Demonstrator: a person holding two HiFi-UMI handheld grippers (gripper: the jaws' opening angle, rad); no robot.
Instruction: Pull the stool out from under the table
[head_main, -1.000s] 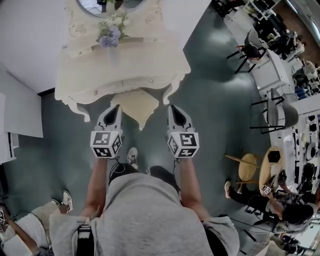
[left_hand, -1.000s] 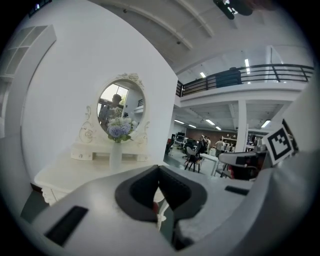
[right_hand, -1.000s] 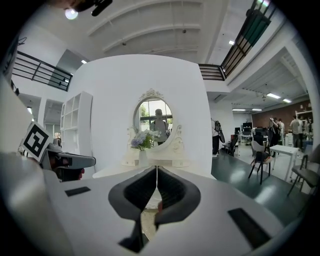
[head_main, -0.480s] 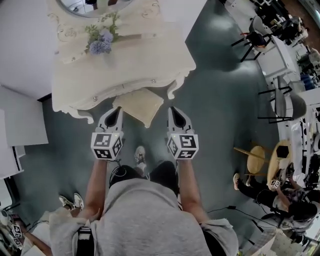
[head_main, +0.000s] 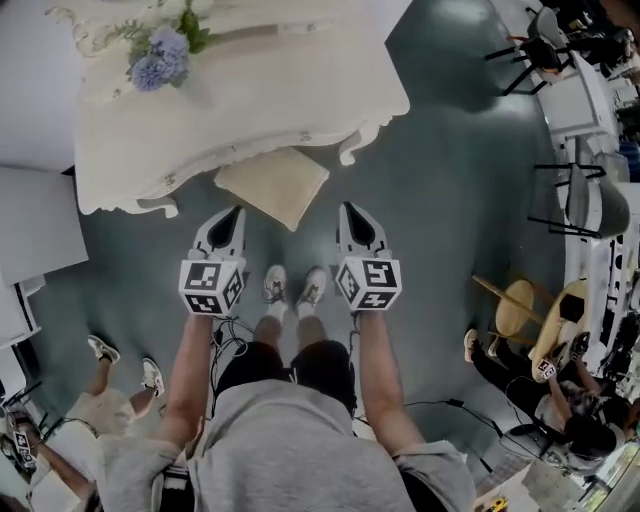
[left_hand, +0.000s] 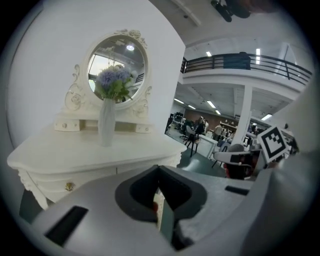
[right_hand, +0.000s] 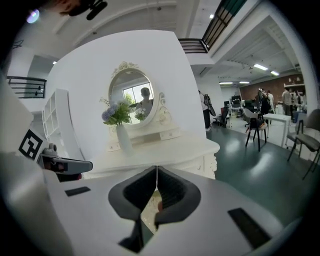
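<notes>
A cream cushioned stool (head_main: 272, 186) sits partly tucked under the front edge of the white dressing table (head_main: 260, 110). My left gripper (head_main: 232, 215) hovers just left of the stool's near corner, jaws shut and empty. My right gripper (head_main: 350, 213) hovers to the stool's right, also shut with nothing held. Neither touches the stool. In the left gripper view the table (left_hand: 75, 155) with its vase (left_hand: 106, 122) stands ahead of the shut gripper (left_hand: 159, 182). Past the shut gripper (right_hand: 156, 175) in the right gripper view I see the same table (right_hand: 165, 150) and oval mirror (right_hand: 131, 97).
A vase of blue flowers (head_main: 155, 55) stands on the table top. My feet (head_main: 293, 285) are on the grey floor between the grippers. Another person's legs (head_main: 110, 370) are at lower left. Black chairs (head_main: 590, 205), a wooden stool (head_main: 515, 310) and seated people (head_main: 560, 400) stand at the right.
The view has drawn back and downward: table and stool sit higher and nearer the top edge, my feet have stepped into view together. Both grippers keep their pose, shut.
</notes>
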